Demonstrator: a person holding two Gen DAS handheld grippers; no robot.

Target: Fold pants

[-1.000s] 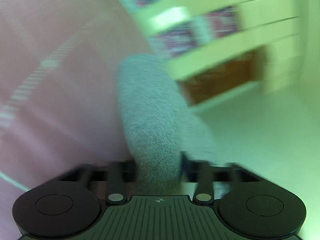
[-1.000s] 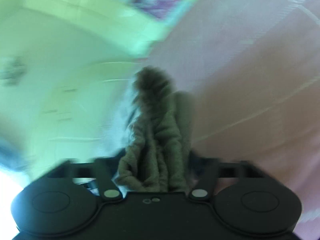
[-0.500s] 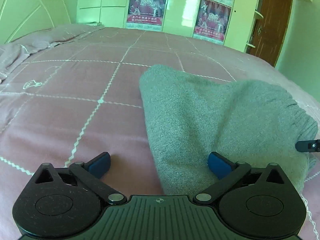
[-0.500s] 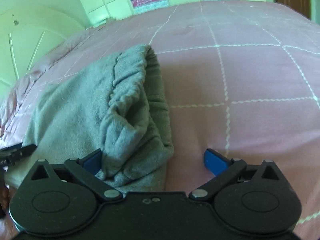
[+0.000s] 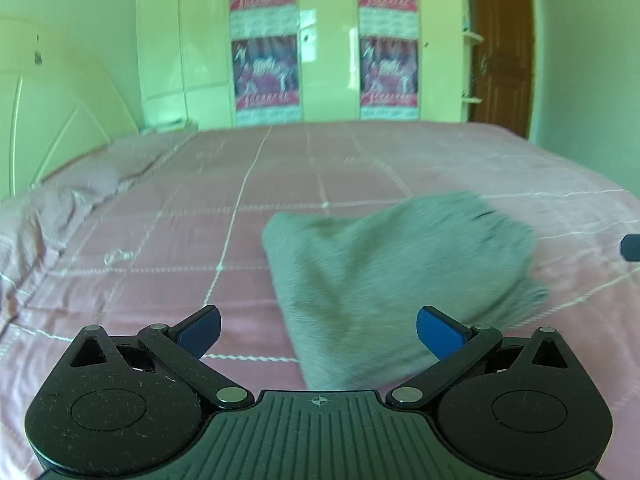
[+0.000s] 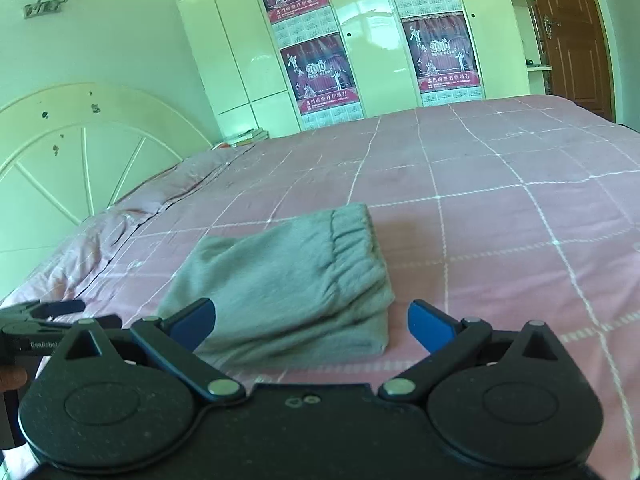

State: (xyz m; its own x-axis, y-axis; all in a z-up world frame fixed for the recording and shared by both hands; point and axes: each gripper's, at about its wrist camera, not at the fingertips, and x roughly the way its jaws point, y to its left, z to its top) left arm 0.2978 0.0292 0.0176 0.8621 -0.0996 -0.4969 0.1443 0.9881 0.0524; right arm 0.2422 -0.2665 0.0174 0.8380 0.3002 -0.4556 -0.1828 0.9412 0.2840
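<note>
Pants [image 6: 288, 280]: lay folded into a thick grey bundle on the bed, elastic waistband on top toward the right edge of the bundle in the right wrist view; blurred in the left wrist view [image 5: 392, 280].
Bed [image 6: 500, 216]: carried a pink cover with a grid of white stitched lines; the pants were the only loose thing on the part that showed.
Left hand-held gripper [image 5: 318, 330]: jaws stood spread wide with nothing between the blue pads; it hung above the near left corner of the pants, not touching them. It also showed at the left edge of the right wrist view [image 6: 60, 312].
Right hand-held gripper [image 6: 312, 322]: jaws stood spread wide and held nothing; the near edge of the pants lay below and between the blue pads, apart from them. One dark fingertip of it showed at the right edge of the left wrist view [image 5: 631, 247].
Hand [image 6: 10, 380]: a small part showed under the left hand-held gripper.
Wardrobe [image 6: 224, 48]: pale glossy doors, all shut, so its contents could not be seen.
Posters [image 6: 316, 76]: four red calendar sheets on the doors, each printed "2010"; the other characters were too small to read.
Writing on gripper body [image 6: 43, 345]: "GenRobot", partly cut off.
Headboard [image 6: 52, 152]: white, arched, with spokes.
Door [image 6: 568, 28]: brown wood, at right.
</note>
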